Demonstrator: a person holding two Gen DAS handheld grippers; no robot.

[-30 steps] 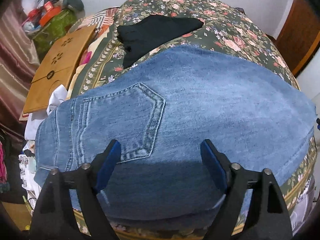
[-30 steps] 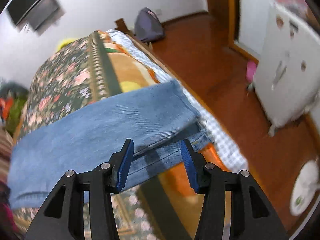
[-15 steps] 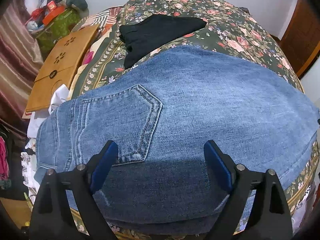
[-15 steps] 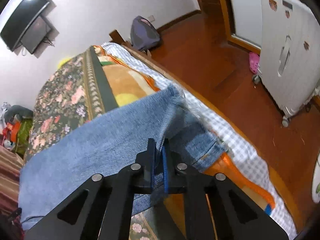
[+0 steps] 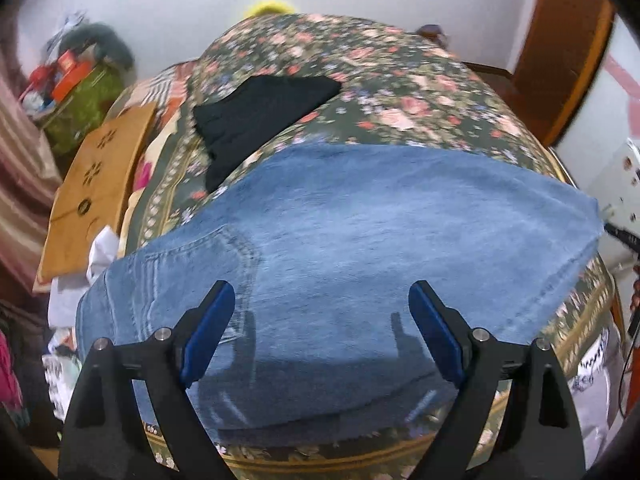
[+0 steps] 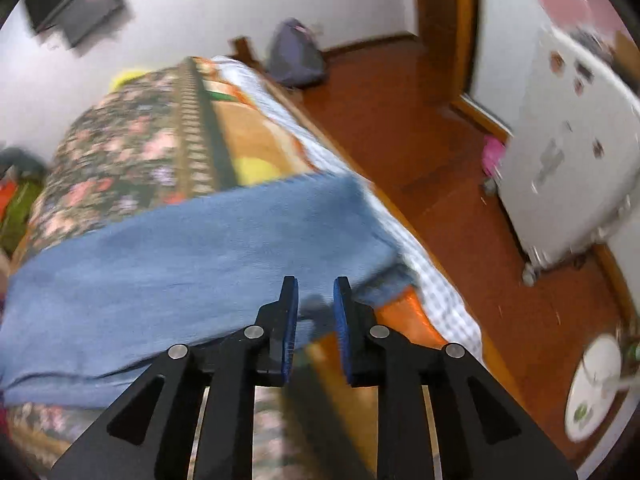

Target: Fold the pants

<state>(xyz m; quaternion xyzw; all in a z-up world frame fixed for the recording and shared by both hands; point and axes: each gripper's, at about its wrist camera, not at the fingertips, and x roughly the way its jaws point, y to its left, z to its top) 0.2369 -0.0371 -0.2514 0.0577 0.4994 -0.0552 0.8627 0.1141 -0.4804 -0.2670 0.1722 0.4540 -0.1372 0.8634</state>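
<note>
Blue jeans (image 5: 360,240) lie flat across the floral bed cover, folded lengthwise, back pocket (image 5: 224,264) at the left. My left gripper (image 5: 320,320) is open and empty, hovering over the near edge of the jeans by the pocket. In the right wrist view the jeans (image 6: 180,252) stretch to the bed's right edge, with the hem end (image 6: 384,268) near the checked sheet. My right gripper (image 6: 316,308) is open by a narrow gap, empty, just above the near edge by the hem.
A black garment (image 5: 260,120) lies on the floral bed cover (image 5: 400,92) behind the jeans. A wooden board (image 5: 92,184) and clutter sit at the left. To the right are wooden floor (image 6: 460,208), a white appliance (image 6: 568,184), a backpack (image 6: 296,56) and a fan (image 6: 592,392).
My right gripper shut on the hem end half a second ago and has now let go, parted slightly and drawn back. The left gripper stayed open and lifted a little.
</note>
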